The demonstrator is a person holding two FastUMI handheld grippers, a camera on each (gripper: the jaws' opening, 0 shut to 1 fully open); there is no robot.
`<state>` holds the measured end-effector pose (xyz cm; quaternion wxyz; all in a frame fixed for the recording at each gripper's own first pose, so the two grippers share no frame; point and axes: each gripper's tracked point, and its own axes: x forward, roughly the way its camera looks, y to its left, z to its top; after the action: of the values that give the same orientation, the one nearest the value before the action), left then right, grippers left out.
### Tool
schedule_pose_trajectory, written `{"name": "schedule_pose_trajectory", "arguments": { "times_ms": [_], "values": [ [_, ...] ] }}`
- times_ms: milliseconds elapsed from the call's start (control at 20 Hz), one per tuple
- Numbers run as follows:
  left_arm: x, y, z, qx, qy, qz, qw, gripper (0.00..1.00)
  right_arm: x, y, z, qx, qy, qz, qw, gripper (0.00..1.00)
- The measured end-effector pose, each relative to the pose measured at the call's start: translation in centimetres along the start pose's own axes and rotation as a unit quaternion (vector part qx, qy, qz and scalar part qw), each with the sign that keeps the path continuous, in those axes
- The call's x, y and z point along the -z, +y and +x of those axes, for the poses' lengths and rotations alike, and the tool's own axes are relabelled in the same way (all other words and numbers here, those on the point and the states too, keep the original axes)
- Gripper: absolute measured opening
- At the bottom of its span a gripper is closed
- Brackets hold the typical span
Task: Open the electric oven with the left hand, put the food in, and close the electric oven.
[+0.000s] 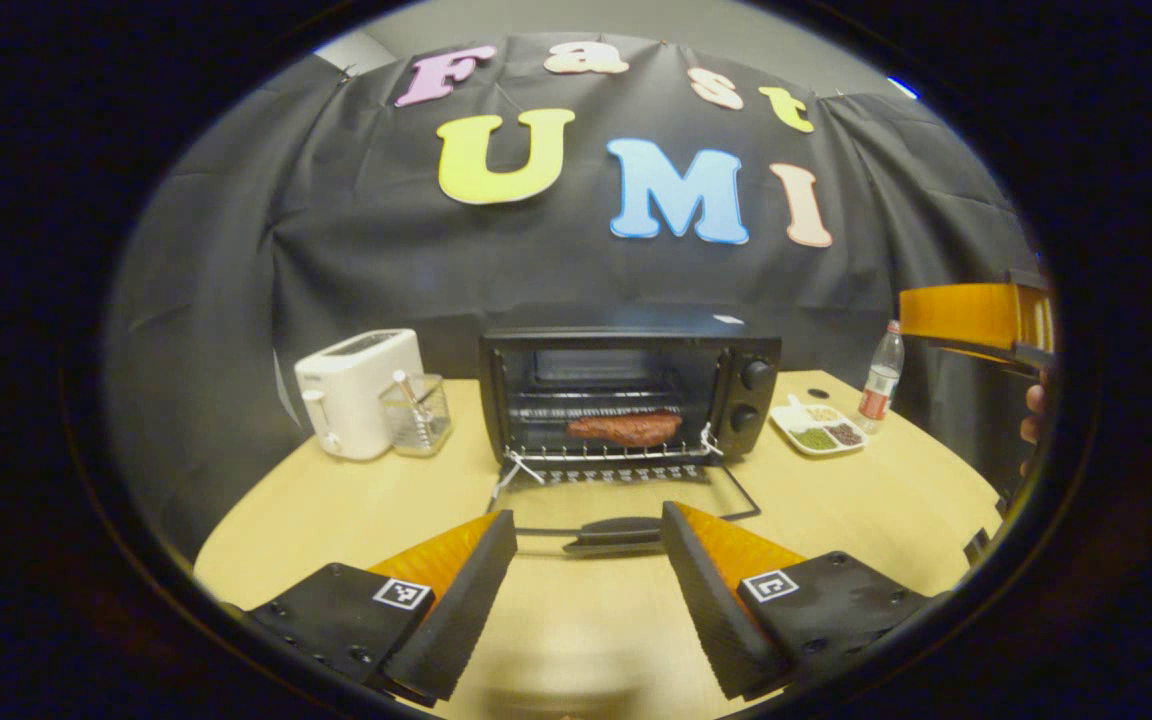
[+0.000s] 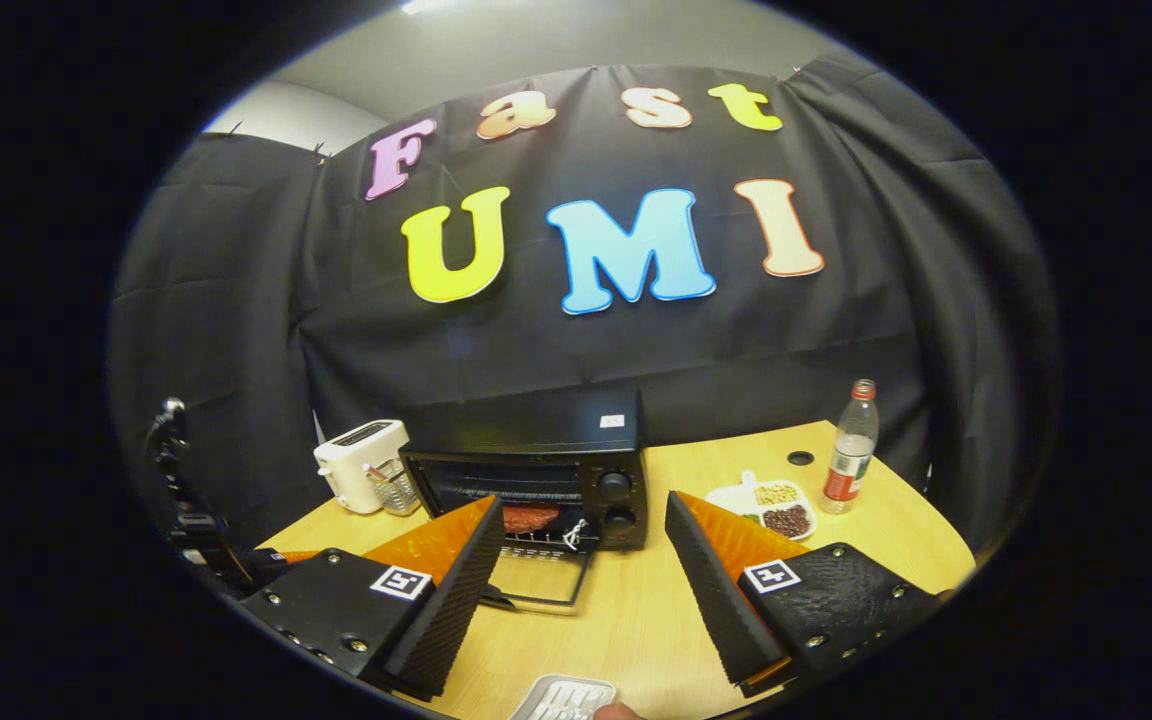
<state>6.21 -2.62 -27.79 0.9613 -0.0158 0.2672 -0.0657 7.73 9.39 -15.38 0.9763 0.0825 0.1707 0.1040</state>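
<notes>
Oven first: in the left gripper view it stood toward the back of the table with its door dropped flat in front of it, so the opening step looked done. The food, a reddish-brown piece, lay on the rack inside the oven, so loading looked finished too. The left gripper hung just in front of the oven, its jaws wide apart and empty, with the door's handle lying between and just beyond the fingertips. To my mind only the closing was left. A white toaster and a clear cup stood left of the oven, a divided dish and a bottle to its right.

In the right gripper view the oven sat farther off, door down, food visible inside. The right gripper was held well back from the oven, jaws apart and gripping nothing. A white tray lay at the table's near edge, well in front of the oven; its contents could not be made out.
</notes>
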Motion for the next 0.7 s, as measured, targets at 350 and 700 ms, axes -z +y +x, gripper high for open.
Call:
{"name": "schedule_pose_trajectory", "arguments": {
  "times_ms": [350,700],
  "values": [
    [5.4,-2.4,4.8,0.007,0.078,-0.003,0.997,1.00,0.4,-4.6,-4.8,0.071,0.007,-0.018,0.997,0.98],
    [9.3,-3.0,8.4,0.010,0.138,0.008,0.990,0.98,1.3,-6.3,-7.2,0.106,0.021,-0.018,0.994,0.98]
  ]
}}
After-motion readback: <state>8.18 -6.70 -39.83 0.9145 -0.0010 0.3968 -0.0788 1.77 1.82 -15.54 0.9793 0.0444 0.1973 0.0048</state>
